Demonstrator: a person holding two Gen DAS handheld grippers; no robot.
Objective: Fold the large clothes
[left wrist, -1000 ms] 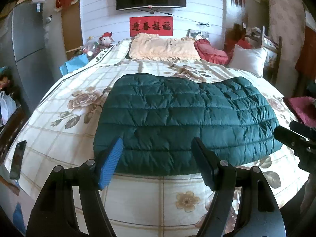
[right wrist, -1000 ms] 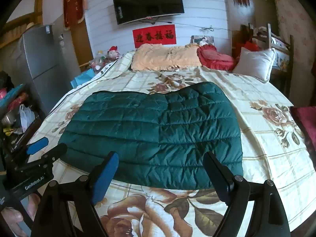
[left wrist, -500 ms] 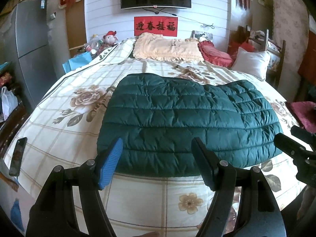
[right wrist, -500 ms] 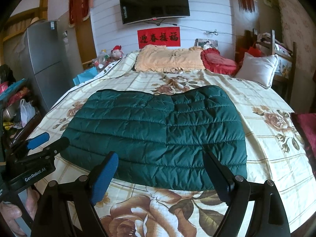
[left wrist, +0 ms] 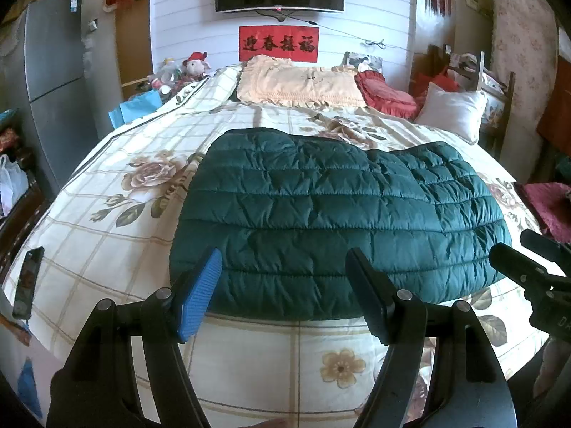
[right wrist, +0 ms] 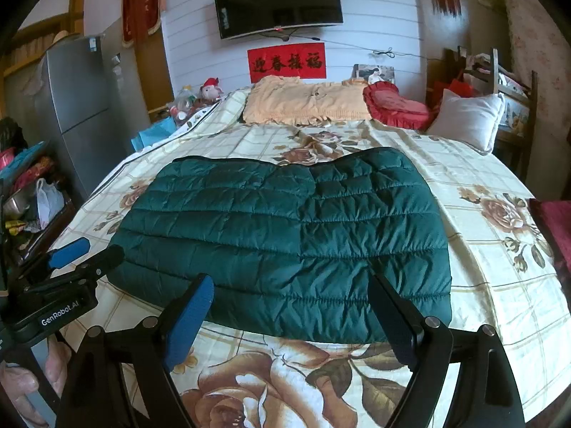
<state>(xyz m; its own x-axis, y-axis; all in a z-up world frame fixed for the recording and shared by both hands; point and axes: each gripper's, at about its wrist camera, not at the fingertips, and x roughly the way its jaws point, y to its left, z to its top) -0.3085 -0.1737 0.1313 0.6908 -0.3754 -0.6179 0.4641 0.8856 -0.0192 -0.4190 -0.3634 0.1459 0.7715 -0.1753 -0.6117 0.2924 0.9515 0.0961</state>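
A dark green quilted jacket (left wrist: 321,214) lies flat across the middle of the flowered bed cover (left wrist: 117,249), folded into a broad rectangle; it shows too in the right wrist view (right wrist: 285,221). My left gripper (left wrist: 283,260) hovers open over the jacket's near hem, nothing between its fingers. My right gripper (right wrist: 289,281) is open as well, above the near hem further right, and holds nothing. Each gripper appears at the edge of the other's view: the right gripper (left wrist: 528,267) and the left gripper (right wrist: 92,253).
A peach pillow (left wrist: 299,85), a red cushion (left wrist: 385,92) and a white pillow (left wrist: 449,114) lie at the head of the bed. A dark phone (left wrist: 28,281) rests on the bed's left edge. A grey fridge (left wrist: 53,82) stands left, a wooden chair (left wrist: 496,107) right.
Both views shifted only a little. The jacket lies as before and both grippers stay open and empty.
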